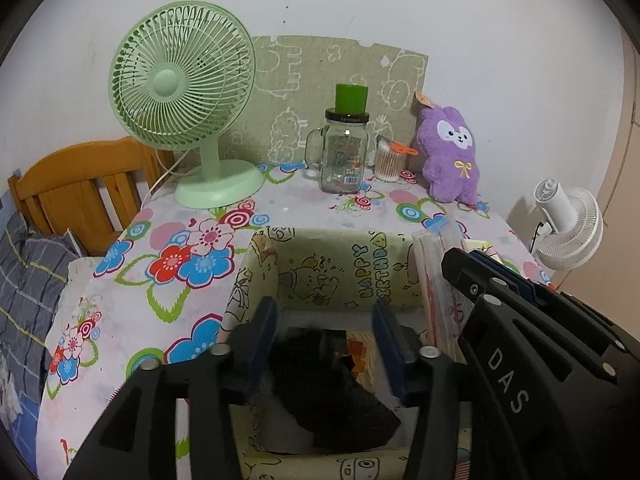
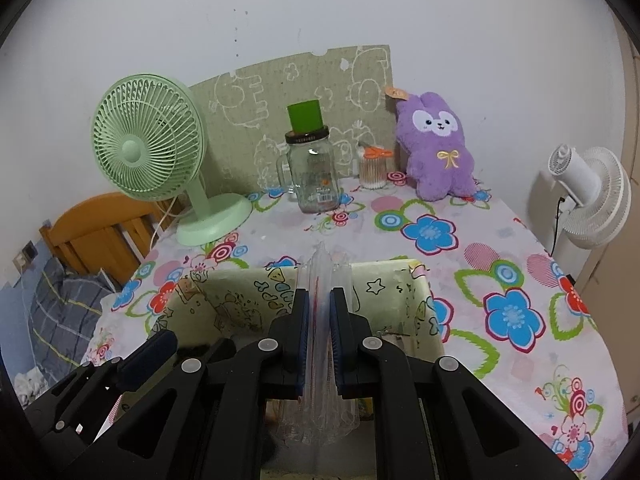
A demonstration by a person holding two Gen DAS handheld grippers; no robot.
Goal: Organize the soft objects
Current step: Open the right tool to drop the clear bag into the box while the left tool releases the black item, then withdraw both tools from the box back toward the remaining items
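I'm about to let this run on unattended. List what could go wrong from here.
1. The right tool pinches only a thin edge of the clear plastic bag; it may slip out.
2. The left tool hangs open over the dark soft item in the cartoon-print box; the two tools are close and could collide.

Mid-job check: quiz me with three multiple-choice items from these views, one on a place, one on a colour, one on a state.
1. Where is the purple plush?
A. in the box
B. at the table's back, near the wall
C. on the bed

2. The cap atop the glass jar is:
A. green
B. red
C. white

3. The right hand-held gripper is:
A. open, empty
B. shut on the clear plastic bag
C. shut on the fan

Key: B, it sits beside the wall; A, plainly green; B, both pads pinch the bag.
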